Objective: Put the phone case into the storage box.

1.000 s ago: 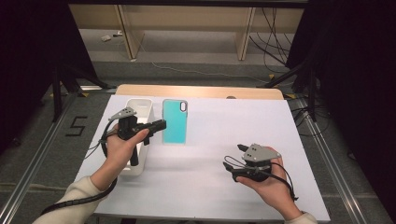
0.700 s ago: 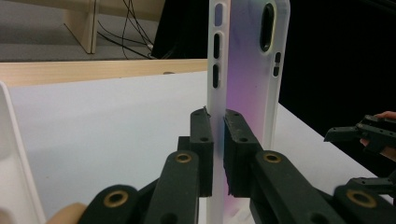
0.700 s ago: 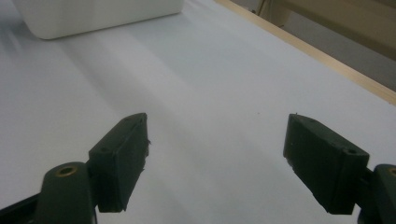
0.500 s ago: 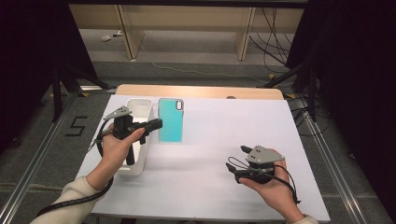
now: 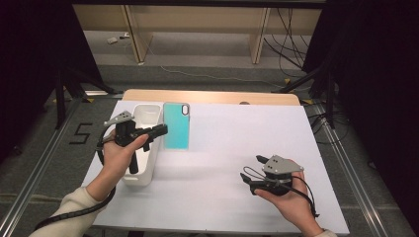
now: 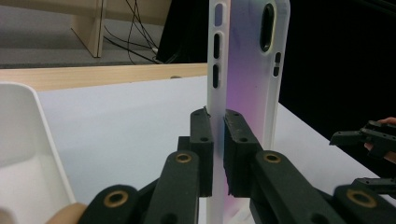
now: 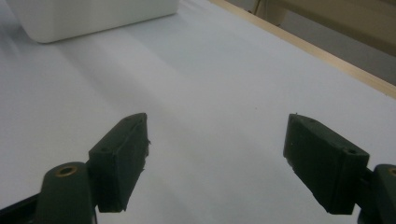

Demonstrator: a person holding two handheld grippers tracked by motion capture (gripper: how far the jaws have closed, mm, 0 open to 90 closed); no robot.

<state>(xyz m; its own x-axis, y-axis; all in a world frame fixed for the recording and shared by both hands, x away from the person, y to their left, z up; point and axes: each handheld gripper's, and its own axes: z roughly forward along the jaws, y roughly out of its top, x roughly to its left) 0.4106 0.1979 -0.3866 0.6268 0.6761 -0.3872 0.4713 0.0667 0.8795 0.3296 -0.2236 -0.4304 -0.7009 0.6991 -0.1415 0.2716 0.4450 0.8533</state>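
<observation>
L claw [image 6: 214,154] clamped on phone case [image 6: 247,70] edge (teal in high view); R claw [image 7: 224,163] wide, empty.

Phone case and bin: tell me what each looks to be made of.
Phone case: likely soft, flexible plastic or silicone, matte. Its side rim looks frosted and translucent, with moulded button slots and a camera cutout; the back reads teal from the high view. The left hand-held gripper pinches its edge.

Bin: probably rigid moulded plastic, opaque white, smooth with a slight sheen, rounded corners and thin walls.
</observation>
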